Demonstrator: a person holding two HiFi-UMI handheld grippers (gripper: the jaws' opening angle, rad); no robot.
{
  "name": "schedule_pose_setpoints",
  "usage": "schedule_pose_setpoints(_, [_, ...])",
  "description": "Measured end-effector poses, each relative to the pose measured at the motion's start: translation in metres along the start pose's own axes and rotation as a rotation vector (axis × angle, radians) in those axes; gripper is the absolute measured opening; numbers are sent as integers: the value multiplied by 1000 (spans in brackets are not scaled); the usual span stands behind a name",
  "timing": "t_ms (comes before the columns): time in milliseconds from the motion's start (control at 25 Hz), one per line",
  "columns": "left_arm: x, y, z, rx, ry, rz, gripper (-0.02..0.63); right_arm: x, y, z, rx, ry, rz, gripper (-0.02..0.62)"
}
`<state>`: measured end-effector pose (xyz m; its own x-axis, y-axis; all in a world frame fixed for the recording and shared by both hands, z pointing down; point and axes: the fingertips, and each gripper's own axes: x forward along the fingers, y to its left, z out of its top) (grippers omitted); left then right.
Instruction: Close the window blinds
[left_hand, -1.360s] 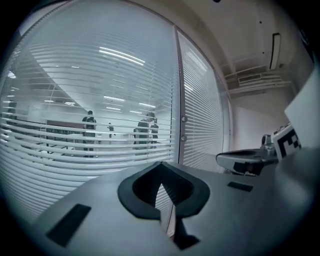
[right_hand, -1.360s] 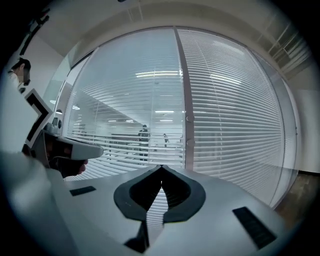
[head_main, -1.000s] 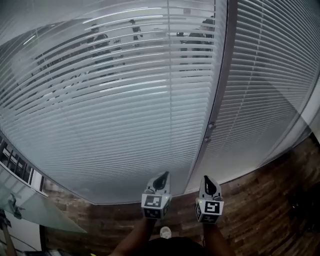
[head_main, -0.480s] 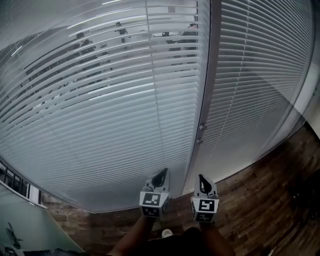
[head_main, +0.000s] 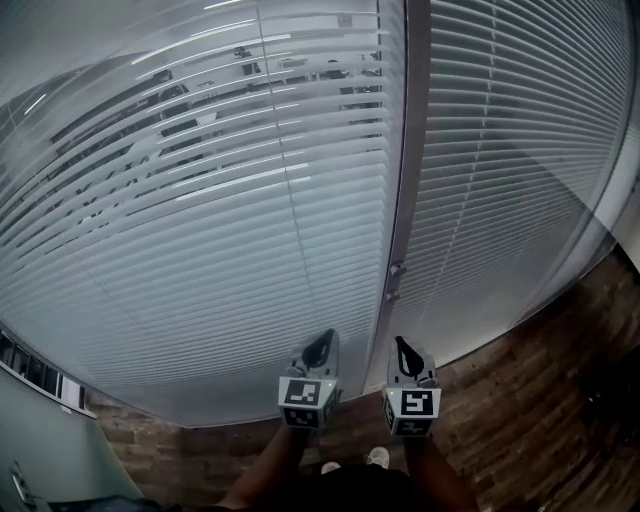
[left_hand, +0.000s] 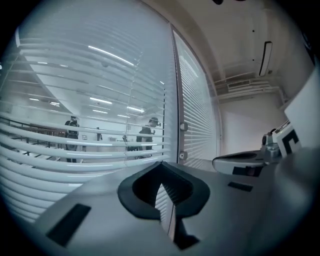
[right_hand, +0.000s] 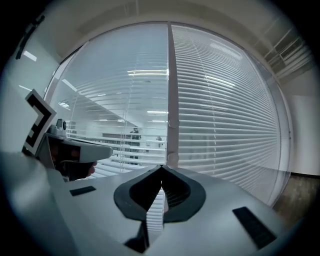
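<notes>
**Two handheld grippers facing a glazed wall.** The left gripper (head_main: 318, 352) and right gripper (head_main: 404, 354) hang side by side, each with its fingers clenched on nothing. The window blinds lie ahead of the fingers, well apart from them. The left blind (head_main: 200, 220) is beyond and left of the left fingers, and the right blind (head_main: 510, 160) is beyond and right of the right fingers. The frame post (head_main: 408, 150) rises between them, carrying two small knobs (head_main: 393, 282). The right blind's slats appear shut. The left blind's upper slats stand open, with people (left_hand: 146, 131) visible through them. By this reading the left blind remains to be closed; no cord or wand can be made out.
</notes>
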<state>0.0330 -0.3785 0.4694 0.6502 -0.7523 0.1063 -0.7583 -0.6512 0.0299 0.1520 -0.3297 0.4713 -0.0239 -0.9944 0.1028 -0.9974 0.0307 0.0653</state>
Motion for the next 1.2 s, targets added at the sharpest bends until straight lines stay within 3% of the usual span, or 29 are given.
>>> schedule_pose_setpoints(520, [30,2,8,7,-32,75,0,47,-28,35,-30,-100,72,5])
schedule_pose_setpoints(880, [33,-1,5,15,-21,83,0,64,-36,55,-56,-127,109,106])
schedule_pose_setpoints(1200, [27,2,7,22,-31,102,0,82,-39,71,-75,-132,111,118])
